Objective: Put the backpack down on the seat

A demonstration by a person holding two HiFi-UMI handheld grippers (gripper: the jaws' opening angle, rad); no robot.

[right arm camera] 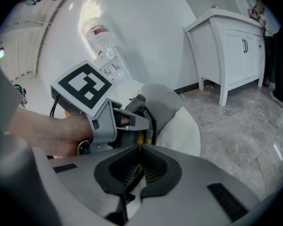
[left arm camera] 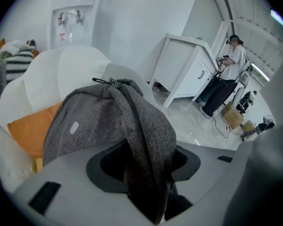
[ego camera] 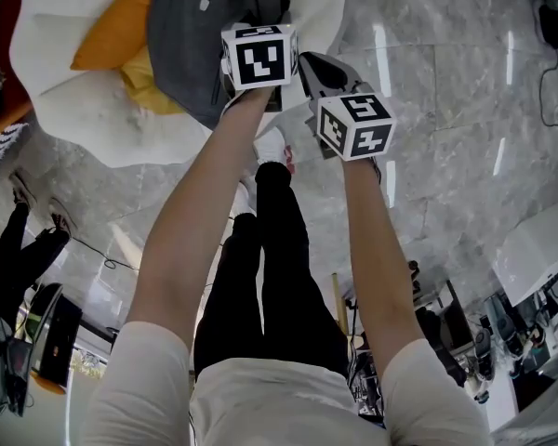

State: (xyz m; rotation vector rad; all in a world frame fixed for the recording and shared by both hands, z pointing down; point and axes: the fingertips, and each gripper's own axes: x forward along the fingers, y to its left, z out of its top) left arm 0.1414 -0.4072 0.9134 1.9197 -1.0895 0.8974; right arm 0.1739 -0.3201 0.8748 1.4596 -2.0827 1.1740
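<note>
The left gripper [left arm camera: 148, 169] has its jaws pinching a thick fold of the grey backpack [left arm camera: 108, 121], which fills the gap between them and rises towards the centre of the left gripper view. The right gripper [right arm camera: 140, 149] has its jaws pressed together with nothing between them, and it sits just beside the left one. In the head view both are at the upper centre of the frame, with the backpack's body spreading to the upper left. There it is over the round white seat [left arm camera: 61, 74] and partly covers an orange cushion [left arm camera: 33, 128]; whether its weight rests on the seat cannot be told. Grey marble floor [ego camera: 446, 110] fills the right of the head view. A white cabinet [left arm camera: 184, 65] stands at the upper right of the left gripper view, with a person [left arm camera: 232, 62] beyond it.
</note>
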